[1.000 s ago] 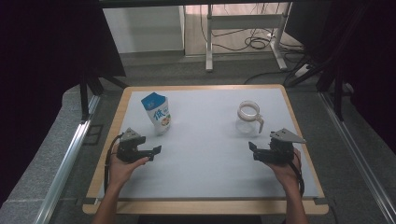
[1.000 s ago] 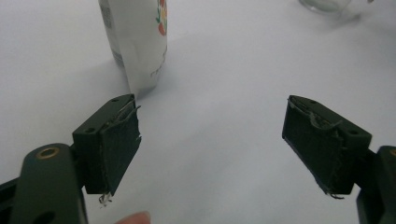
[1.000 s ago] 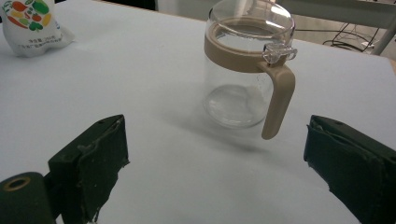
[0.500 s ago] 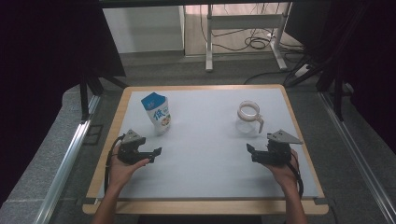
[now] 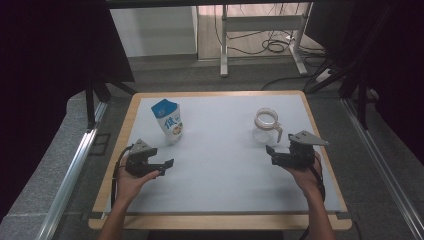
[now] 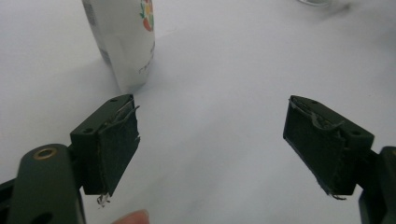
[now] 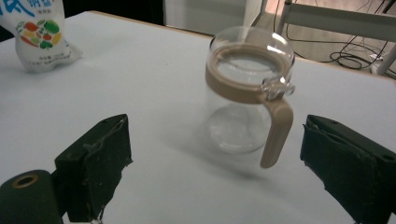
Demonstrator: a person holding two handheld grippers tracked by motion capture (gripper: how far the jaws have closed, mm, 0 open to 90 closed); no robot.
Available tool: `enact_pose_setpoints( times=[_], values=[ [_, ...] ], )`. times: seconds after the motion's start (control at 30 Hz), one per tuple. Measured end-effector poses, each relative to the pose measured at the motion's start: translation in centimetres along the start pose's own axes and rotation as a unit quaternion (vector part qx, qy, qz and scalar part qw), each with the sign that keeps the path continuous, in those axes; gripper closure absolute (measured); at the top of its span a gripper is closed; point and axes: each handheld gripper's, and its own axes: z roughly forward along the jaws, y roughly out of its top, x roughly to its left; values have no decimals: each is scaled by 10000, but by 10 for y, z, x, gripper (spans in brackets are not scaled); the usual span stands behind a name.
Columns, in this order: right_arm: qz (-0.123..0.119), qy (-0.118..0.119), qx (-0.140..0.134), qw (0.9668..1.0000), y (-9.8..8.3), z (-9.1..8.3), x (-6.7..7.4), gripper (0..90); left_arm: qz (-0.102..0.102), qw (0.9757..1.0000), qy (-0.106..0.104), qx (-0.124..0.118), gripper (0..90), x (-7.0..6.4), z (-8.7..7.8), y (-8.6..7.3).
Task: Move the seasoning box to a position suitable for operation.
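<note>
1. You have two things on the white table top with its pale wooden rim (image 5: 125, 131): one white and blue printed pouch (image 5: 168, 121) and one clear glass jar with a tan collar and tan handle (image 5: 265, 126).
2. The pouch stands upright at the far left of the table. In your left gripper view its lower part (image 6: 125, 39) rises just beyond the left-hand jaw, near it but not touching.
3. The jar stands upright at the far right, well apart from the pouch. In your right gripper view the jar (image 7: 246, 91) sits ahead of the gap between the jaws, handle turned toward the camera, with the pouch (image 7: 38, 33) far off at the upper left.
4. You hold two grippers, one in each hand. Your left gripper (image 5: 168, 163) sits low over the table, just in front of the pouch, jaws spread wide with nothing between them.
5. Your right gripper (image 5: 270, 150) is just in front of the jar, jaws likewise wide apart and empty.
</note>
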Motion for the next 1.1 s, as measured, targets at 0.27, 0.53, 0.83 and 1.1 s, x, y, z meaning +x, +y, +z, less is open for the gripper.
enact_pose_setpoints(
  times=[0.27,0.53,0.83,1.1],
  values=[
    [37,8,25,10000,26,8,-9,78,-39,9999,-105,-4,180,-2,2,0],
    [182,92,28,9998,62,32,-21,64,6,9999,-139,81,181,-2,7,0],
    [294,40,95,9995,73,56,-29,64,7,9998,-172,108,174,-1,7,-1],
    [285,-119,-171,9994,81,31,-30,67,25,9998,-166,132,171,-3,8,-1]
  ],
)
